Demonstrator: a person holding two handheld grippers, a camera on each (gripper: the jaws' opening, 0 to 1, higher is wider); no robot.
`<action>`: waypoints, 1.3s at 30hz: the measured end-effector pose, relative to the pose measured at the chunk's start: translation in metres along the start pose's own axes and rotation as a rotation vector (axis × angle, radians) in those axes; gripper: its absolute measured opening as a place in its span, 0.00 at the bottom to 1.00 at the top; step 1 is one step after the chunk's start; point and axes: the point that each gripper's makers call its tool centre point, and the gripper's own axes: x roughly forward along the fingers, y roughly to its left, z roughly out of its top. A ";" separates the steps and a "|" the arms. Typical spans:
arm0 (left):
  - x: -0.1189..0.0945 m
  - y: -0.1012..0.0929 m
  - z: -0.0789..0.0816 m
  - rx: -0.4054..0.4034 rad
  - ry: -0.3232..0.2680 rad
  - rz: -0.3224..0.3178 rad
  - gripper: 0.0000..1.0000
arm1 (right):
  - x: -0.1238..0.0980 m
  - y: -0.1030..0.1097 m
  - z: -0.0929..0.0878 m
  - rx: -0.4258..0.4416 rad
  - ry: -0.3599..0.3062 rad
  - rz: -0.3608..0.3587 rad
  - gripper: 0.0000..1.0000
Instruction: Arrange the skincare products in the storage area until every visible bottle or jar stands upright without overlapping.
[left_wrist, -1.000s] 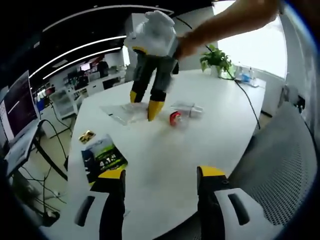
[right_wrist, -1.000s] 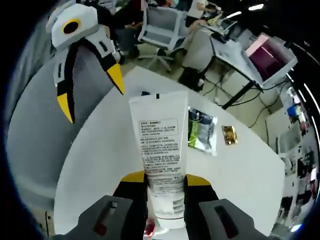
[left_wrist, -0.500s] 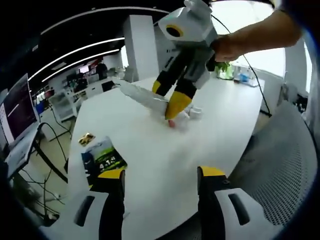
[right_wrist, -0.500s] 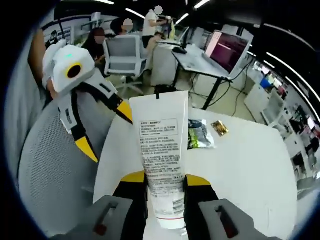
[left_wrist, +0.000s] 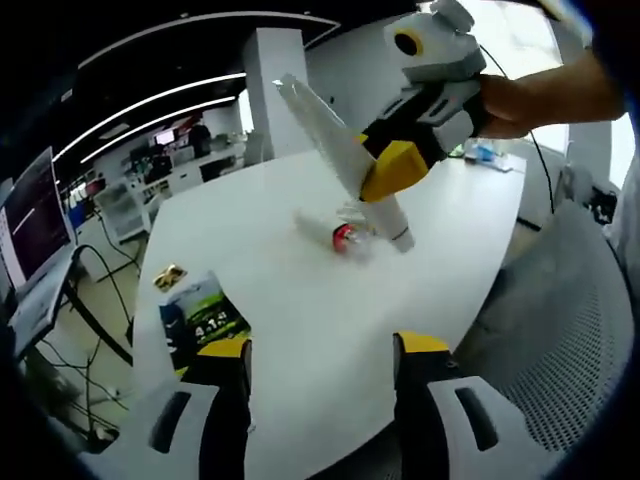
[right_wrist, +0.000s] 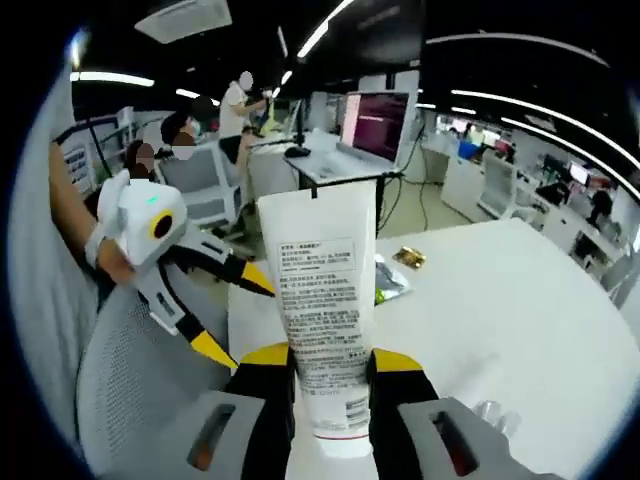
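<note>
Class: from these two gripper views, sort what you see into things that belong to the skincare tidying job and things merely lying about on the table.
Belongs to the job:
white tube, clamped in the right gripper
small red-capped item
clear item beside it

Just lying about:
green packet
small gold sachet

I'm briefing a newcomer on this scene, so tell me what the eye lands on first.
The white tube stands out first, clamped between the right gripper jaws and lifted above the white table, tilted with its cap end down in the left gripper view. Below it lies a small red-capped item, and a green packet sits near the open left gripper.
</note>
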 end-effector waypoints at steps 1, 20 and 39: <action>0.000 -0.002 0.003 -0.018 -0.016 -0.013 0.56 | -0.002 0.001 0.000 0.021 -0.020 -0.007 0.22; 0.004 -0.017 0.001 -0.032 0.055 -0.098 0.71 | -0.027 0.017 -0.020 0.281 -0.160 -0.060 0.23; -0.003 -0.080 0.066 -0.407 -0.138 -0.507 0.60 | -0.035 0.046 -0.025 0.415 -0.247 0.072 0.25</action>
